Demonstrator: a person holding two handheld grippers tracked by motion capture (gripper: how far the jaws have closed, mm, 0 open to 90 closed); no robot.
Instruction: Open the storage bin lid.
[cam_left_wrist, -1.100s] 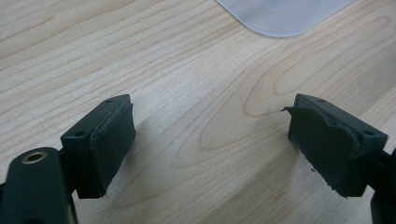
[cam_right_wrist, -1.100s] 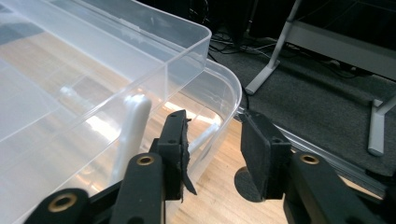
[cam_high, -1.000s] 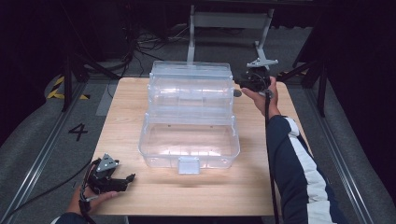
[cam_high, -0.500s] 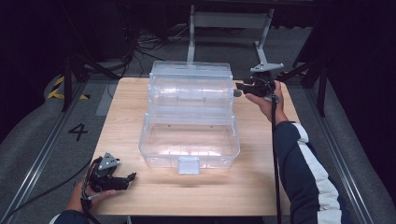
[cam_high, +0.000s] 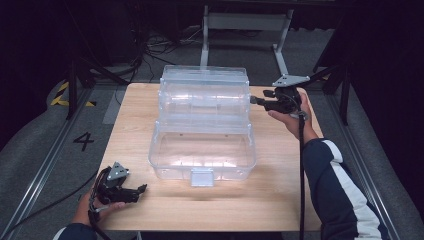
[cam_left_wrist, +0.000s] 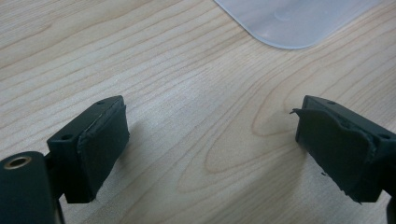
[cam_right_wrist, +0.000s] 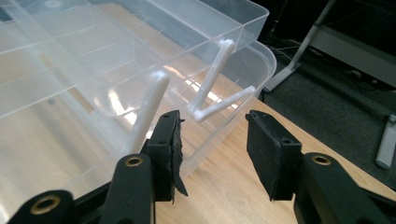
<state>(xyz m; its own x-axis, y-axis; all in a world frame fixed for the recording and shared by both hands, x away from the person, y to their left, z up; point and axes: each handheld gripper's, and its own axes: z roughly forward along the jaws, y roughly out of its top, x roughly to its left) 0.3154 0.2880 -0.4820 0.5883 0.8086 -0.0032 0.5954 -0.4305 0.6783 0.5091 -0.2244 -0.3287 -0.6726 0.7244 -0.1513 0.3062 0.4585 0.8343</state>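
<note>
At the near left of the wooden table (cam_high: 280, 190), the left gripper (cam_high: 141, 189) rests with jaws wide and empty. The clear plastic box (cam_high: 202, 145) stands mid-table, its tiered trays spread open. At its far right, the right gripper (cam_high: 253, 100) has just been opening, nothing between its jaws, beside a white hinge arm (cam_right_wrist: 212, 77).

Left black two-jaw gripper (cam_high: 141, 188) held low at the near left corner, lying nearly level, grey three-cornered plate on top, jaws spread wide with nothing between, just been opening. Left hand (cam_high: 87, 210) wrapped around its grip. Right black two-jaw gripper (cam_high: 253, 100) held level at the far right, pointing left, jaws parted and just been opening. Right forearm in dark sleeve with white stripe (cam_high: 336, 190), stretched forward.
</note>
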